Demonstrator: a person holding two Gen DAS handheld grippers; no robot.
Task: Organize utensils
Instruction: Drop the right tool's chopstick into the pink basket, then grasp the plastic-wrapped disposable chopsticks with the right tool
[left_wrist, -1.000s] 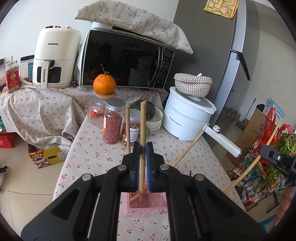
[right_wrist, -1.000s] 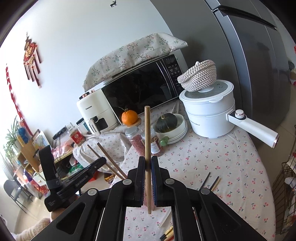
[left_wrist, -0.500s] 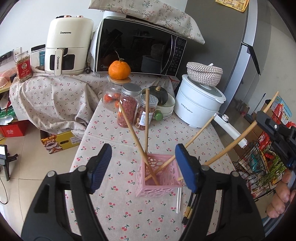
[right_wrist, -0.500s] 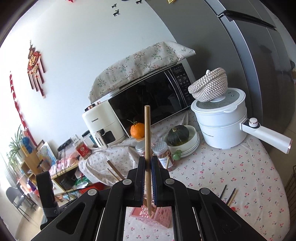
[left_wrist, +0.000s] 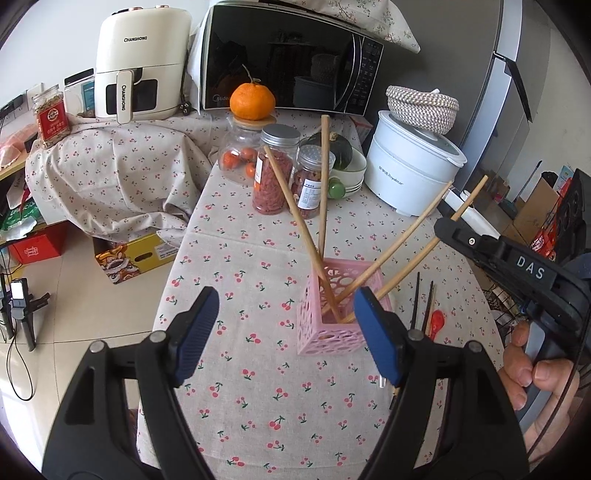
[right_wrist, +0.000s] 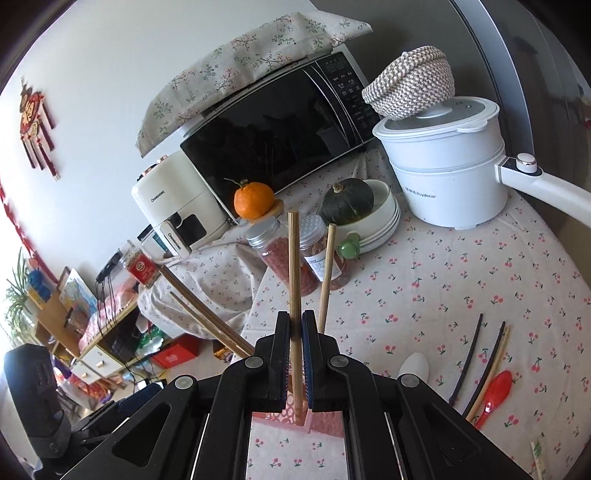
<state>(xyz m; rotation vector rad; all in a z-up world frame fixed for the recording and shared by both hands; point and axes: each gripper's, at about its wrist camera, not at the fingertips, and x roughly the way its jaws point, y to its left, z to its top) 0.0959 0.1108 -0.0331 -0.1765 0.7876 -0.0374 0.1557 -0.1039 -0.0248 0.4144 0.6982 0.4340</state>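
Pink basket (left_wrist: 345, 306) at frame centre on cherry-print desk (left_wrist: 258, 387), four wooden chopsticks leaning inside. Right gripper (right_wrist: 294, 354) jaws clenched on fifth chopstick (right_wrist: 293, 266), tip over basket. Best: lower straight, release once tip is inside. Left gripper (left_wrist: 286, 328) jaws opening wide, nothing between them. Black chopsticks (right_wrist: 476, 354), red spoon (right_wrist: 496, 391) lower right.

Wooden chopsticks (left_wrist: 324, 177), perforated pink plastic basket (left_wrist: 341, 314) (matt cloth (left_wrist: 236, 258) beneath).
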